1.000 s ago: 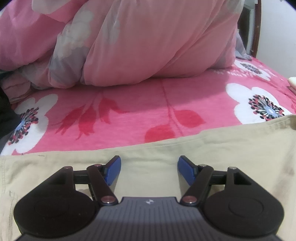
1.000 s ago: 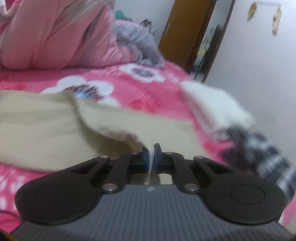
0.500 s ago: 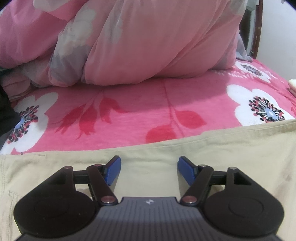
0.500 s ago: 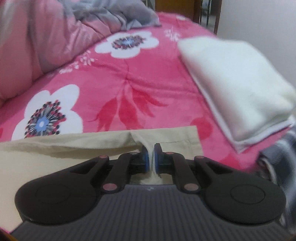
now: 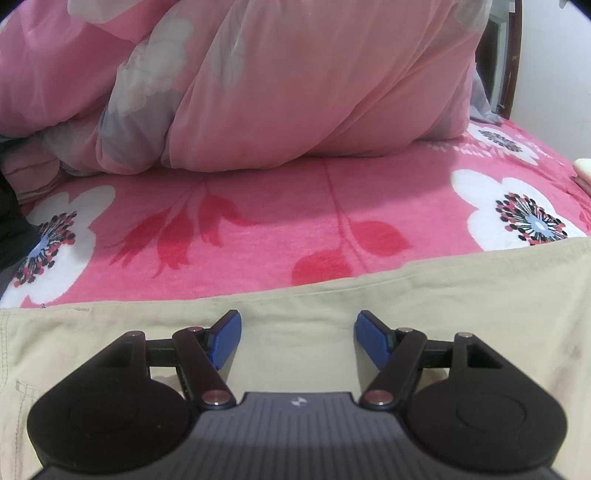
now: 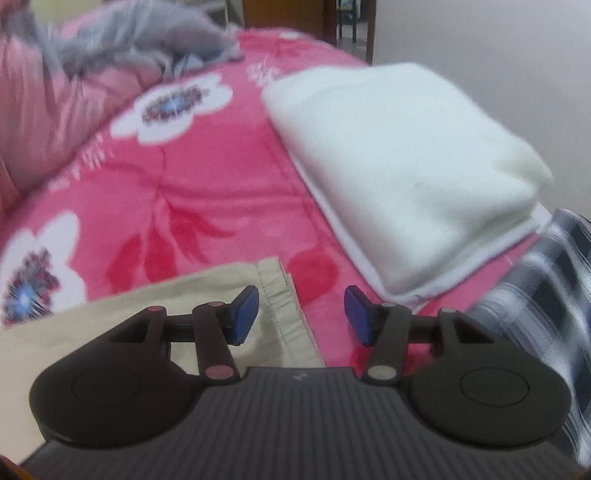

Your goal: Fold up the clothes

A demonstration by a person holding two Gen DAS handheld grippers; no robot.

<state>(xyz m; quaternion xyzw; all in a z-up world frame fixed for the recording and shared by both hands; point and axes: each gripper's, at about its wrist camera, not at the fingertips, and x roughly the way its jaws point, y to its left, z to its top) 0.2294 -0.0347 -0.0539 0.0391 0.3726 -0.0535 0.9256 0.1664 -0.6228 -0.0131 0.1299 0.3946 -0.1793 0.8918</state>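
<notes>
Pink fleece bedding (image 5: pixel 280 225) printed with big white flowers and red leaves covers the whole work surface, and a bulky pink quilt (image 5: pixel 295 85) is heaped along its far side, with a grey cloth (image 6: pixel 147 33) bunched at the quilt's end. Behind the bed stand a pale wall (image 6: pixel 498 55) and a brown wooden door frame (image 6: pixel 280 13).

Beige trousers (image 5: pixel 424 295) lie flat across the near part of the bedding, their far edge running straight from side to side. The left gripper (image 5: pixel 297 338) hovers over this cloth with its blue pads spread wide and nothing pinched between them. In the right wrist view the trousers' hemmed end (image 6: pixel 280 302) lies just under the right gripper (image 6: pixel 301 315), whose jaws are opening; the hem sits between them but the pads do not press on it.

Near that hem lies a folded cream-white blanket (image 6: pixel 399 166), and beside it, at the bed's edge, a black-and-white checked garment (image 6: pixel 546 295), blurred.
</notes>
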